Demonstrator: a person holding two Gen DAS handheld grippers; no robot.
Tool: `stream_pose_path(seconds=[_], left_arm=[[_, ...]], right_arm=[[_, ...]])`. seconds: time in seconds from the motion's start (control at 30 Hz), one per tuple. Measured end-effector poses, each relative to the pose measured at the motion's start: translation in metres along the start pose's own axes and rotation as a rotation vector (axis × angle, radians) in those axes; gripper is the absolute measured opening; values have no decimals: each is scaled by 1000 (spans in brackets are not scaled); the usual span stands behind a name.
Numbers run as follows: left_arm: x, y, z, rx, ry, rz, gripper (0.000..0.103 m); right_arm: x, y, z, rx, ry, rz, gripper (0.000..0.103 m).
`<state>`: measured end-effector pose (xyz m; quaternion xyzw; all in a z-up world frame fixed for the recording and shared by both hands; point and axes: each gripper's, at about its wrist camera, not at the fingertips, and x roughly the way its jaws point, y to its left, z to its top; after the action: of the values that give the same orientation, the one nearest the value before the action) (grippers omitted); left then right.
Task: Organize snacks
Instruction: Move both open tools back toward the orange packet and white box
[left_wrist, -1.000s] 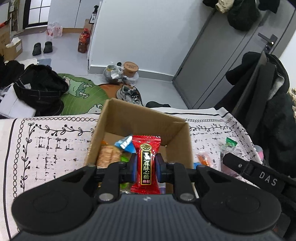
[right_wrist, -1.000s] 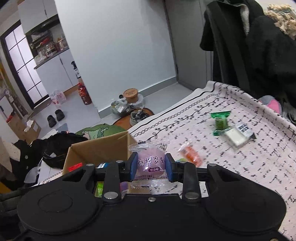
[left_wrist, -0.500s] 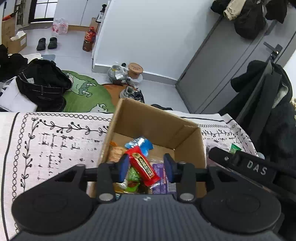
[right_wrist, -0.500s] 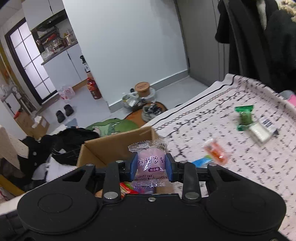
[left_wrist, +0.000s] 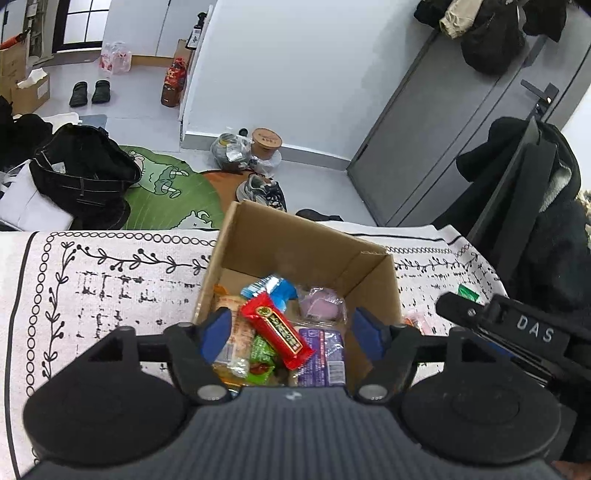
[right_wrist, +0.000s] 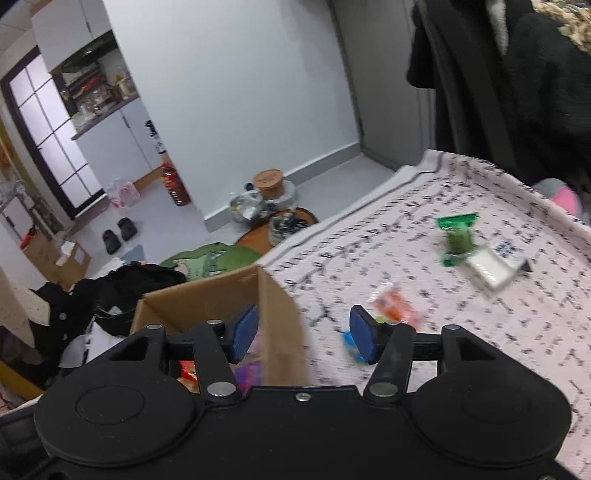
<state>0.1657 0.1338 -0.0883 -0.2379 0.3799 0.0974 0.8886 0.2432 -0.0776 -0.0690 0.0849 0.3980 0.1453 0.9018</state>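
While both grippers hang over the open cardboard box (left_wrist: 280, 240), the table under it shows its white cloth (left_wrist: 110, 280), printed with black vines, loops and broken script. The left gripper (left_wrist: 291, 328) stands with its jaws spread; they have just been opening, and nothing is gripped between the blue pads. Below them, loose inside the box, a red candy bar (left_wrist: 277, 330) lies slantwise on top of a purple packet (left_wrist: 321, 350), a green sweet (left_wrist: 260, 350), a blue wrapper (left_wrist: 273, 288) and a pink wrapped sweet (left_wrist: 319, 304) near the far right corner. The right gripper (right_wrist: 301, 332) is also released, its jaws just having opened, straddling the near corner of the box wall (right_wrist: 280, 325) without pinching it. Out on the cloth to the right lie an orange sweet (right_wrist: 393, 308), a blue one (right_wrist: 351, 345) just beside the right pad, a green packet (right_wrist: 458, 238) and a white packet (right_wrist: 489, 271) touching it, all somewhat blurred.

Beyond the table edge the grey floor holds a green mat (left_wrist: 173, 195), a heap of black clothes (left_wrist: 81, 173), a grey trainer (left_wrist: 260, 190), a pair of black slippers (left_wrist: 90, 92) and a red bottle (left_wrist: 173, 83) by the white wall. A grey door (left_wrist: 458, 122) stands to the right, with dark coats (left_wrist: 543, 229) hanging nearby.
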Motion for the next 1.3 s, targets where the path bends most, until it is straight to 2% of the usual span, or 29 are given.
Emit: stream_pose_path(seconds=[0.27,0.53,0.77,0.93,1.0,1.3], left_arm=[[4,-25,-4,60,22,16,82],[5,-64,-6,140,32,23,84],[10,-102,-12,203,37,36,88],[14,-115,-12,174,34,39,95],[15,-118,-11,165,30,58,96],[25,-146,-14,199,30,78,97]], right_arm=[[-12,-33,2,17,6,-41,55],[-25,-71,14,51,-4,-72,62],[-36,-99,24,54,-11,-88,77],[-41,-117,33,61,-7,-90,85],[-44,-122,37,55,-7,-90,91],[-43,-142,58,1,15,-90,101]])
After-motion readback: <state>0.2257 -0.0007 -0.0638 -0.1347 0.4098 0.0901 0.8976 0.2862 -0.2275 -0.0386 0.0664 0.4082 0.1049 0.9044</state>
